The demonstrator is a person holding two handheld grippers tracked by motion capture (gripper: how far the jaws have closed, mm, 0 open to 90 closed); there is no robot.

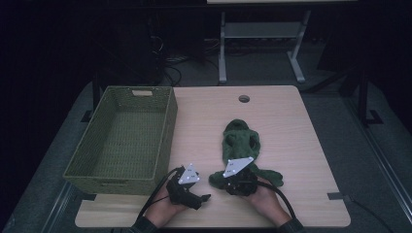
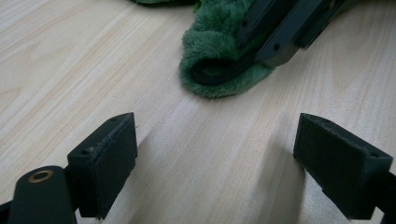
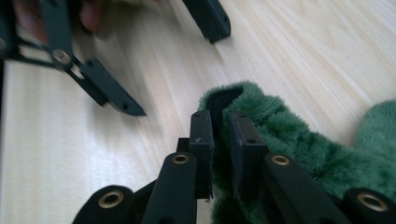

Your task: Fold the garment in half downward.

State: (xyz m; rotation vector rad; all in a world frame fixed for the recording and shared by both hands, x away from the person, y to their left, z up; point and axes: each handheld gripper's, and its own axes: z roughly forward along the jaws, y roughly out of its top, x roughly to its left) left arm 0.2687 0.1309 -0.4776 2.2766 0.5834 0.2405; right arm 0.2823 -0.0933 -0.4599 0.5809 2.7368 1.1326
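- Green plush garment (image 1: 240,141): fuzzy pile, crumpled, lying right of the basket (image 1: 121,138)
- Right gripper (image 3: 220,135): jaws pinching its near sleeve cuff
- Left gripper (image 2: 215,163): jaws spread, nothing between

Dim room, dark all around. Pale wood tabletop (image 1: 286,121) with a round cable hole (image 1: 244,99) near the far edge. Grey carpeted floor (image 1: 262,68) beyond, a white metal frame (image 1: 262,43) standing there, loose cables (image 1: 170,68) beside it.

Right tongs (image 3: 220,140) clamped on green plush (image 3: 299,140)
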